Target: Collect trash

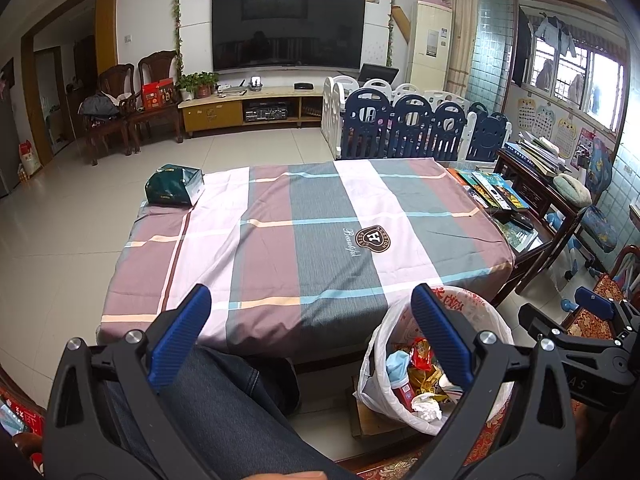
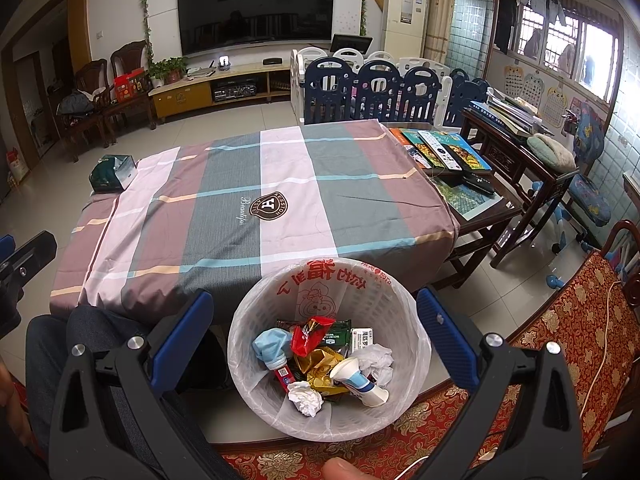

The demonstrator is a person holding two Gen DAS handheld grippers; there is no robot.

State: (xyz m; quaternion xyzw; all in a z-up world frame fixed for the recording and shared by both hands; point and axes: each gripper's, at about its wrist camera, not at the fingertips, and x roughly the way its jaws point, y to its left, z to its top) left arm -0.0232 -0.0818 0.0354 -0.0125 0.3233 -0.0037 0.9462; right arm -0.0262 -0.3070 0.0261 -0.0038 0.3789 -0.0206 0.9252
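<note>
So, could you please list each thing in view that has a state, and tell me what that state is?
Left gripper: open, empty.
Right gripper: open, empty, above the bin.
Trash bin: upright, lined with a white bag, partly filled.
Toothpaste tube: lying in the bin.
Blue face mask: crumpled in the bin.
Green bag: on the table's far left corner.
TV: off.

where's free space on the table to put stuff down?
Nearly all the checked cloth is bare, from the green packet at the far left corner to the right edge. Crowded: books and remotes beyond that edge; bin near front.
</note>
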